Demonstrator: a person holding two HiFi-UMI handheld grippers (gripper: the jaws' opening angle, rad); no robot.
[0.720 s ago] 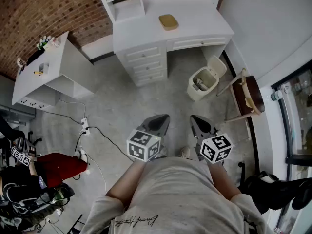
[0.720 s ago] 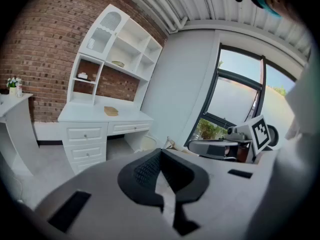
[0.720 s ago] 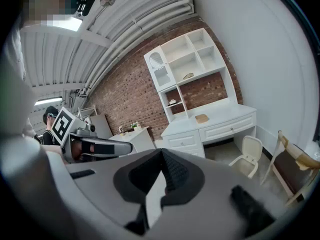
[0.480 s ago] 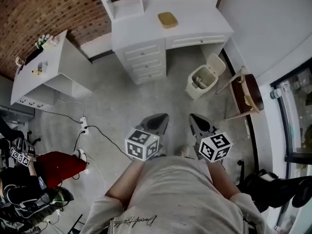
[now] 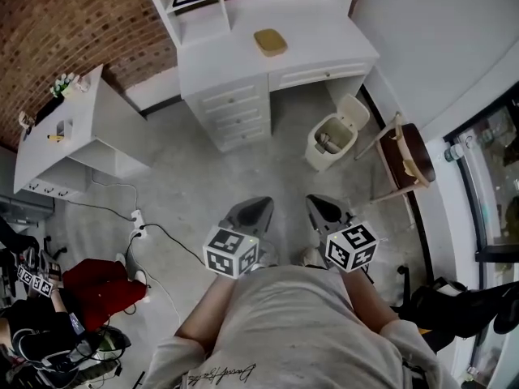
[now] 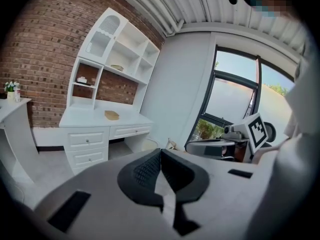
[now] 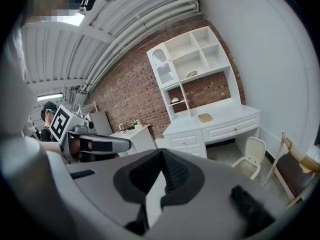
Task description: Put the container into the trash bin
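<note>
Both claws are clenched on nothing: left gripper (image 5: 258,206) & right gripper (image 5: 316,204) hang at our waist, jaws pressed together. The flat tan rounded-square container (image 5: 270,42) sits on the white desk (image 5: 320,43), well apart from us. The cream plastic trash bin (image 5: 319,159) stands on the floor by the desk's right end, lid up. Step in hand, we reckon: approach. We should walk in, open one claw early, and take the container low & level across its sides, as it looks shallow.

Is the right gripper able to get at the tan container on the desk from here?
Probably not from here. The right gripper is held near the body, shut and empty, while the container lies on the desk across the floor. Nothing seems to block the path; walking closer should do.
</note>
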